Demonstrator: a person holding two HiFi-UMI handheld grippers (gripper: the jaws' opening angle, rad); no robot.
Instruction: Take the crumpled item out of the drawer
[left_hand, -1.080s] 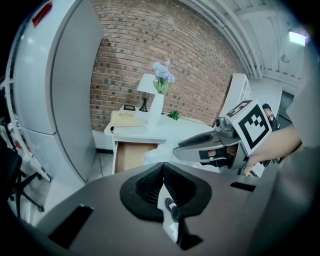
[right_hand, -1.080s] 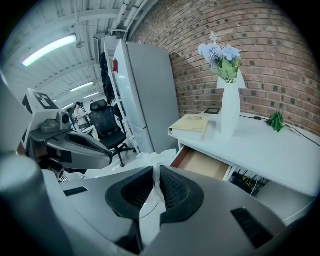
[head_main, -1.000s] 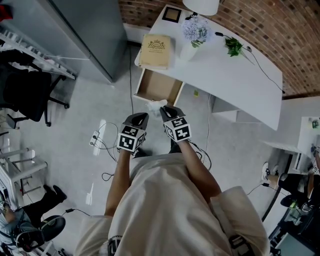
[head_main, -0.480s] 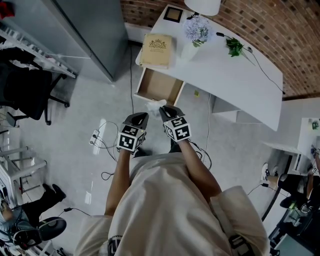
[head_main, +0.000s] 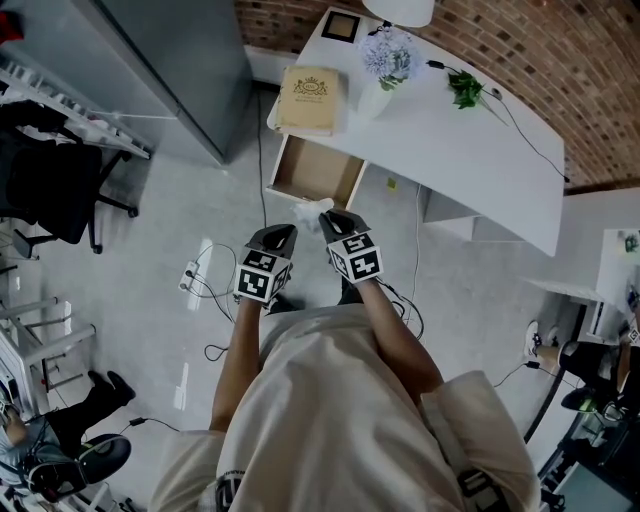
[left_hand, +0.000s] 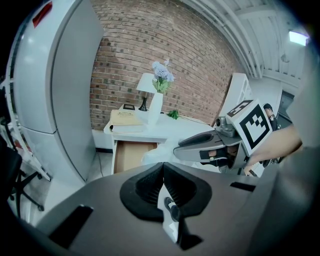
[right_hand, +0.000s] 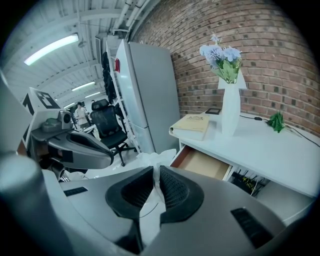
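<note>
The crumpled white item (head_main: 311, 209) hangs in front of the open drawer (head_main: 316, 171), outside it, and my right gripper (head_main: 324, 217) is shut on it. In the right gripper view the item (right_hand: 151, 161) sticks out above the gripper (right_hand: 156, 171), pinched between the ribbed pads. The wooden drawer (right_hand: 203, 163) looks bare inside. My left gripper (head_main: 284, 233) stays just left of the right one, shut with nothing in it. Seen from the left gripper view, its tips (left_hand: 163, 167) meet, with the item (left_hand: 154, 156) beyond.
The white desk (head_main: 470, 150) carries a thick book (head_main: 308, 98), a white vase of flowers (head_main: 382, 75), a small green plant (head_main: 465, 90) and a lamp base. A grey cabinet (head_main: 170, 60) stands left of it. Cables and a power strip (head_main: 194, 275) lie on the floor.
</note>
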